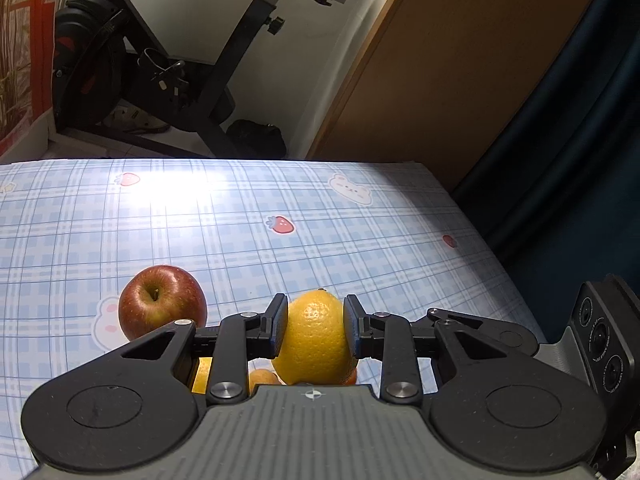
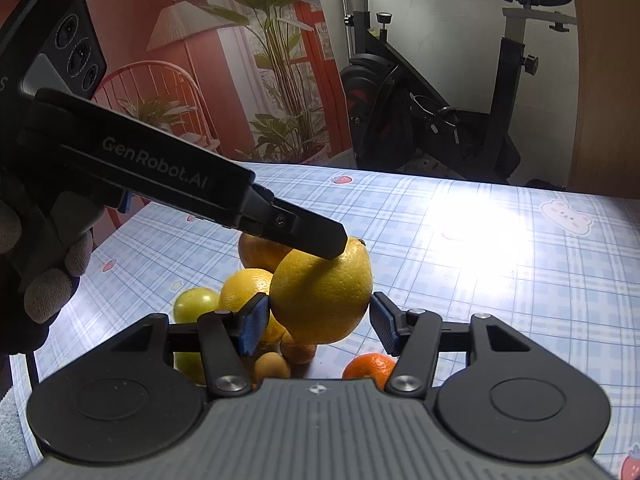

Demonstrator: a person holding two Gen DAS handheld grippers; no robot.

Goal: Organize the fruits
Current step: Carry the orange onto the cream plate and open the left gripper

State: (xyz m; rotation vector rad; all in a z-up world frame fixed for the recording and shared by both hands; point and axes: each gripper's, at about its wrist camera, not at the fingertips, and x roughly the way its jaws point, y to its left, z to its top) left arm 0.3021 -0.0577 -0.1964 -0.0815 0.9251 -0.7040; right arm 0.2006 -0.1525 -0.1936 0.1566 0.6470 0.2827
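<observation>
A yellow lemon [image 1: 316, 336] hangs above the table, and my left gripper [image 1: 316, 320] is shut on it with a pad on each side. In the right wrist view that same left gripper [image 2: 328, 246] reaches in from the left, with the lemon [image 2: 320, 296] under its tip. My right gripper [image 2: 318, 316] stands open, its blue pads [image 2: 254, 322] flanking the lemon without a visible press. Below lie an orange [image 2: 260, 252], a second yellow citrus [image 2: 244, 292], a green fruit [image 2: 196, 304], a tangerine [image 2: 368, 368] and small orange fruits [image 2: 298, 348]. A red apple [image 1: 162, 300] sits left of the lemon.
The table [image 1: 360, 240] wears a blue plaid cloth with strawberry and bear prints. A gloved hand [image 2: 48, 280] holds the left gripper. An exercise bike [image 2: 440, 100] stands behind the table, a wooden door [image 1: 460, 80] at the right, and the table's right edge drops off near a dark curtain [image 1: 580, 160].
</observation>
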